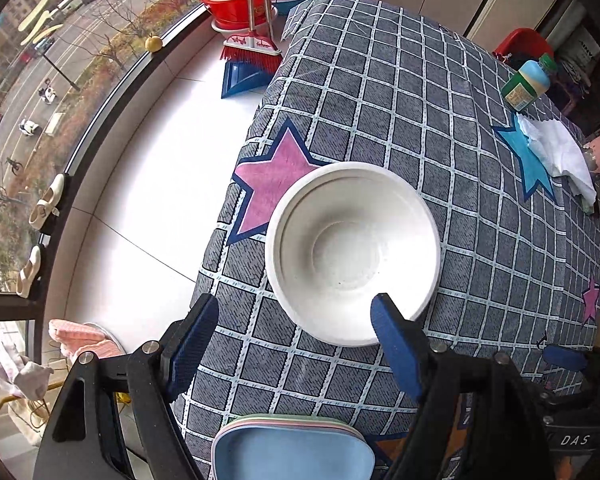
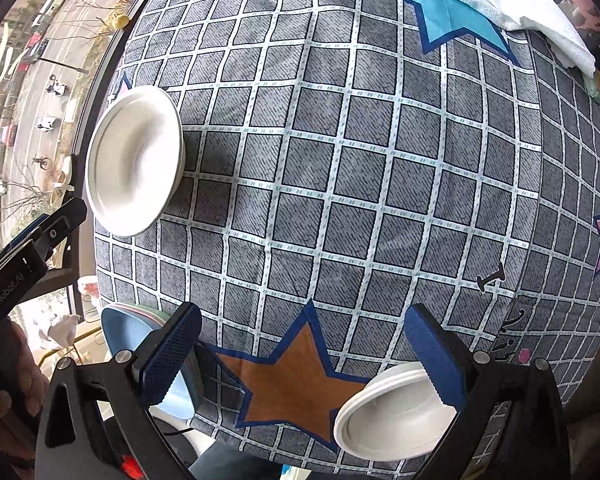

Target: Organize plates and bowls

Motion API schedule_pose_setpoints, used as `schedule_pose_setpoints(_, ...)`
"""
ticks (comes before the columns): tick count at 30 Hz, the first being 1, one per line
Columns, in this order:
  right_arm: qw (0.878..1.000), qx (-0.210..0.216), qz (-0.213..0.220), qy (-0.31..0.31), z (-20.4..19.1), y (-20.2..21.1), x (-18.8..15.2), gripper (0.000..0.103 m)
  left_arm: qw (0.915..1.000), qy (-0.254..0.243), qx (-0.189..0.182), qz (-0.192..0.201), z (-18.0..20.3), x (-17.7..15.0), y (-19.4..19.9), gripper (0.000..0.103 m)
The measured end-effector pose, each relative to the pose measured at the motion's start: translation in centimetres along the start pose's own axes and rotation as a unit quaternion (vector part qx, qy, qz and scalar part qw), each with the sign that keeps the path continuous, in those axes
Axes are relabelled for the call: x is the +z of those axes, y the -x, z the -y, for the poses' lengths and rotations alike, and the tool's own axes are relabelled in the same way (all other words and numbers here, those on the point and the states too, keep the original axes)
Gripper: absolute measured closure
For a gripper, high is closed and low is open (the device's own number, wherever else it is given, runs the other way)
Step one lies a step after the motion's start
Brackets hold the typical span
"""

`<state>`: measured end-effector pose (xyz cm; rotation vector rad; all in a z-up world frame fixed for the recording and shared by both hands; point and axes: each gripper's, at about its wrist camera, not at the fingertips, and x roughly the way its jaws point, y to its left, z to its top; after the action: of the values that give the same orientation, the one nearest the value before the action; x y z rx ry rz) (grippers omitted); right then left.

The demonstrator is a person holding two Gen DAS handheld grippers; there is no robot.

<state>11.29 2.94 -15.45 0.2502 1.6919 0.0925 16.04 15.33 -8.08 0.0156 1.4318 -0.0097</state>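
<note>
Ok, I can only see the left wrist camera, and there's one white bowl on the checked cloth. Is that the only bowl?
Observer: No. The right wrist view shows a second white bowl, beside the brown star.
Operator: Is the right gripper holding it?
Observer: No. The right gripper is open with nothing between its fingers; that bowl sits partly behind one finger.

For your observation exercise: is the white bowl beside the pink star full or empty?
Empty. The white bowl sits upright, its bare inside visible down to the bottom.
</note>
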Motion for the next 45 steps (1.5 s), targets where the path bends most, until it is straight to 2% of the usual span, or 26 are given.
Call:
schedule_pose_setpoints(6,1.0,0.008,0.001,0.017,-3.3,-1.7,3.6,0.001,0.9997,0.01,0.015,-0.016,-1.3,2.3,-3.1,0.022)
schedule_pose_setpoints(11,1.0,0.003,0.0,0.028,-5.4,-3.8,5.8,0.001,0.9991,-0.012,0.033,-0.024,-1.3,3.6,-5.6,0.022)
schedule_pose_setpoints(18,0.999,-0.02,0.003,0.029,-7.2,-6.2,7.7,0.001,0.998,-0.033,0.037,-0.038,-0.9,4.8,-8.1,0.022)
schedule_pose_setpoints(19,0.999,-0.022,0.004,0.03,-7.4,-6.4,7.8,0.001,0.9979,-0.035,0.034,-0.044,-0.8,4.9,-8.4,0.023)
schedule_pose_setpoints(20,0.999,-0.024,0.005,0.032,-7.7,-6.7,7.9,0.001,0.9976,-0.037,0.031,-0.05,-0.7,5.0,-8.8,0.029)
schedule_pose_setpoints(21,0.999,-0.026,0.006,0.033,-8.3,-7.1,7.9,0.004,0.9972,-0.039,0.027,-0.059,-0.6,5.1,-9.2,0.037)
schedule_pose_setpoints(22,0.999,-0.025,0.007,0.036,-8.6,-7.2,7.9,0.008,0.9966,-0.04,0.028,-0.067,-0.3,5.1,-9.5,0.038)
schedule_pose_setpoints(24,0.999,-0.017,0.005,0.04,-8.8,-7.3,8.4,0.027,0.9962,-0.047,0.035,-0.064,0.1,5.2,-9.7,0.04)
schedule_pose_setpoints(25,0.999,-0.011,0.006,0.043,-9.2,-7.5,8.4,0.029,0.9961,-0.051,0.035,-0.063,0.3,5.1,-9.7,0.042)
schedule_pose_setpoints(27,0.999,0.007,0.009,0.051,-10.3,-7.7,8.2,0.052,0.9959,-0.058,0.032,-0.062,0.9,4.9,-9.4,0.053)
schedule_pose_setpoints(30,0.998,0.032,0.002,0.047,-11.7,-8.2,8.0,0.068,0.9949,-0.073,0.021,-0.067,2.3,4.8,-9.1,0.066)
schedule_pose_setpoints(32,0.999,0.028,0.0,0.044,-11.3,-8.1,7.7,0.076,0.9941,-0.078,0.007,-0.075,3.6,4.6,-9.0,0.069)
schedule_pose_setpoints(38,1.0,0.021,-0.01,0.009,-6.9,-7.8,6.7,0.077,0.9896,-0.119,-0.011,-0.079,9.7,3.2,-8.7,0.07)
schedule_pose_setpoints(45,0.998,0.005,-0.011,-0.056,0.7,-7.2,5.0,0.077,0.9801,-0.175,-0.033,-0.087,18.4,0.9,-8.9,0.07)
